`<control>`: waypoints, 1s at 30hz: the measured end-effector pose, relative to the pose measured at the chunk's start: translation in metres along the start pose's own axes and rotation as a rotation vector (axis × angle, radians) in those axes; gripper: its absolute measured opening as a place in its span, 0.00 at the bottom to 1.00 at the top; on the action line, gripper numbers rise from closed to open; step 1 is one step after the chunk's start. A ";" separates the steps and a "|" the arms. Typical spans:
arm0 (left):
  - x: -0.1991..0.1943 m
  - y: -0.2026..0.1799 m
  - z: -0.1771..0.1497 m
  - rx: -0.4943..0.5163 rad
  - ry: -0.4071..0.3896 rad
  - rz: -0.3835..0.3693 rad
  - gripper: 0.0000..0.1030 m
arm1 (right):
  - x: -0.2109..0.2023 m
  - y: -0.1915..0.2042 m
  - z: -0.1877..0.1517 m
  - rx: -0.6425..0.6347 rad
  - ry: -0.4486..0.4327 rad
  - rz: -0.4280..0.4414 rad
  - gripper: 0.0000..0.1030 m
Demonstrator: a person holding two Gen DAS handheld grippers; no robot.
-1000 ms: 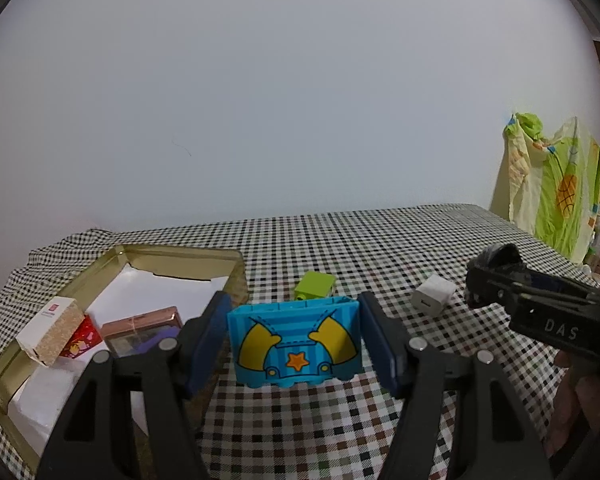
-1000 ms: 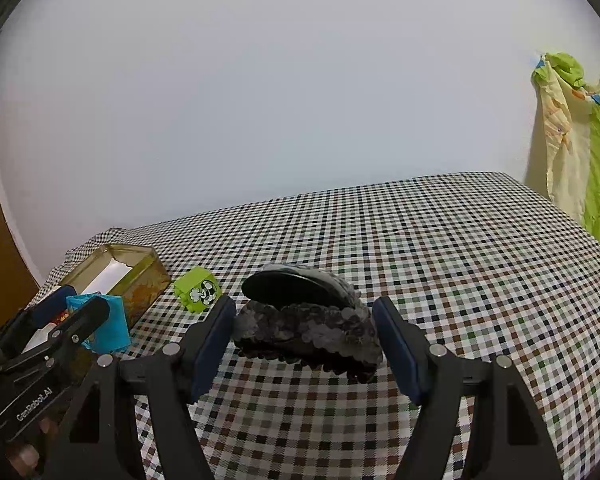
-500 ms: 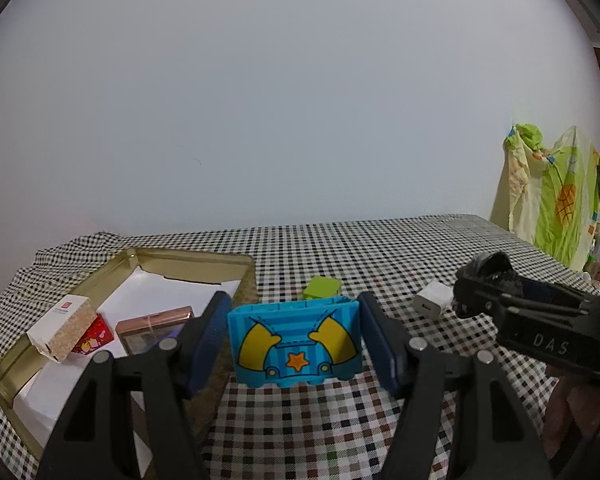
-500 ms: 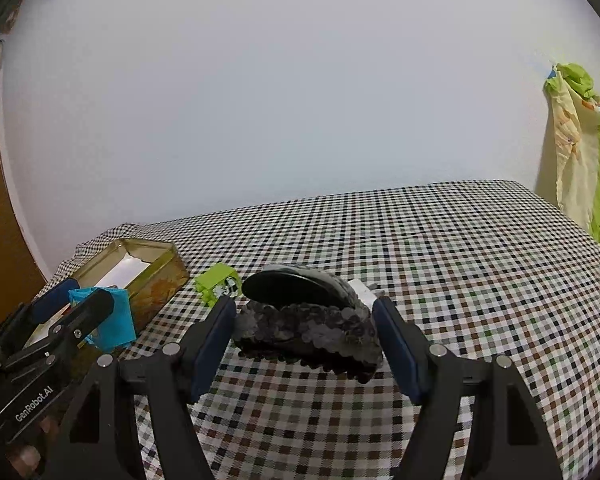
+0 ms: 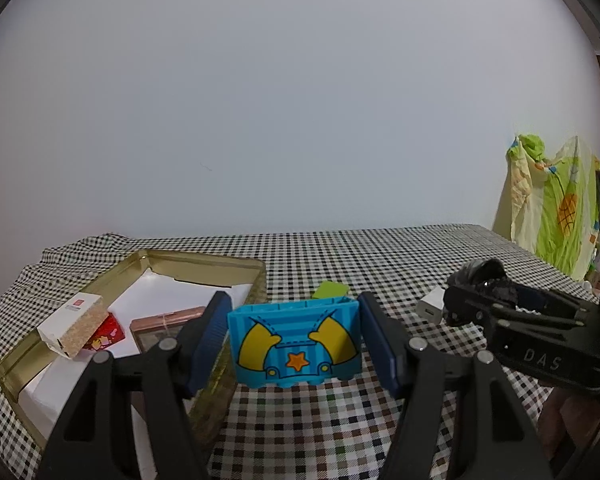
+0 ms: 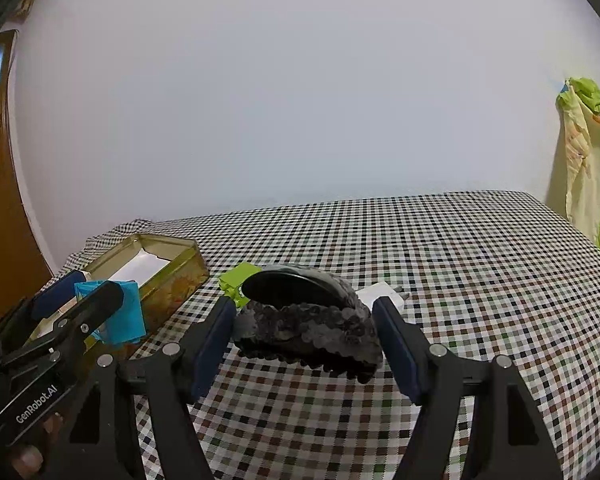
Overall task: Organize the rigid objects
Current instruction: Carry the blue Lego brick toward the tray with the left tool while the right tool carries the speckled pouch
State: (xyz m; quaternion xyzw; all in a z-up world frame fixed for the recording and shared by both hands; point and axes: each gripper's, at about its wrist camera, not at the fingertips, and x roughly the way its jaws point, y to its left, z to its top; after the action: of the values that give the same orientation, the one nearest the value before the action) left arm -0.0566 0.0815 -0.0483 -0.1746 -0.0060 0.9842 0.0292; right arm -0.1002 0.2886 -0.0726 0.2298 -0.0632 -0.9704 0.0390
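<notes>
My left gripper [image 5: 294,340] is shut on a blue toy block [image 5: 295,345] with yellow arms and an orange star, held above the checked cloth beside the gold tin [image 5: 204,266]. My right gripper [image 6: 306,332] is shut on a dark sequined oval case [image 6: 306,326], held above the cloth. A green toy block [image 6: 238,280] and a white charger [image 6: 380,294] lie on the cloth behind the case. The right gripper with the case [image 5: 482,276] shows at the right of the left wrist view; the left gripper with the blue block [image 6: 120,312] shows at the left of the right wrist view.
The gold tin [image 6: 168,246] holds a white paper liner, a cork-sided white box [image 5: 70,324], a red packet [image 5: 106,332] and a copper-coloured case [image 5: 168,320]. A checked cloth [image 6: 460,260] covers the table. Patterned green-yellow fabric [image 5: 556,208] hangs at the right.
Both grippers have risen and tilted up a little, each still holding its object. The tin and the green block now sit lower and farther in both views.
</notes>
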 end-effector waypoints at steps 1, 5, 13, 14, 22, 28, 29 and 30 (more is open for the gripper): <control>-0.001 0.001 0.000 -0.002 -0.001 0.001 0.63 | 0.000 0.000 0.000 0.000 -0.002 0.002 0.71; -0.003 0.004 -0.001 -0.005 -0.010 0.006 0.63 | -0.002 0.002 -0.001 0.001 -0.008 0.008 0.71; -0.010 0.005 -0.002 0.001 -0.038 0.021 0.63 | -0.006 0.011 -0.001 -0.018 -0.027 0.024 0.71; -0.011 0.005 -0.002 -0.001 -0.041 0.023 0.63 | -0.006 0.012 -0.001 -0.020 -0.028 0.027 0.71; -0.017 0.011 -0.003 -0.014 -0.059 0.040 0.63 | -0.010 0.018 -0.002 -0.031 -0.029 0.048 0.71; -0.022 0.020 -0.004 -0.026 -0.072 0.053 0.63 | -0.010 0.021 -0.003 -0.039 -0.029 0.060 0.71; -0.023 0.022 -0.005 -0.030 -0.073 0.055 0.63 | -0.010 0.021 -0.003 -0.038 -0.028 0.064 0.71; -0.024 0.024 -0.005 -0.034 -0.074 0.057 0.63 | -0.010 0.022 -0.003 -0.037 -0.026 0.068 0.71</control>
State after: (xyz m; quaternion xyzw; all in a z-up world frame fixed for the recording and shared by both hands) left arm -0.0339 0.0558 -0.0457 -0.1387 -0.0187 0.9902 -0.0020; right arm -0.0887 0.2679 -0.0677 0.2141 -0.0538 -0.9724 0.0753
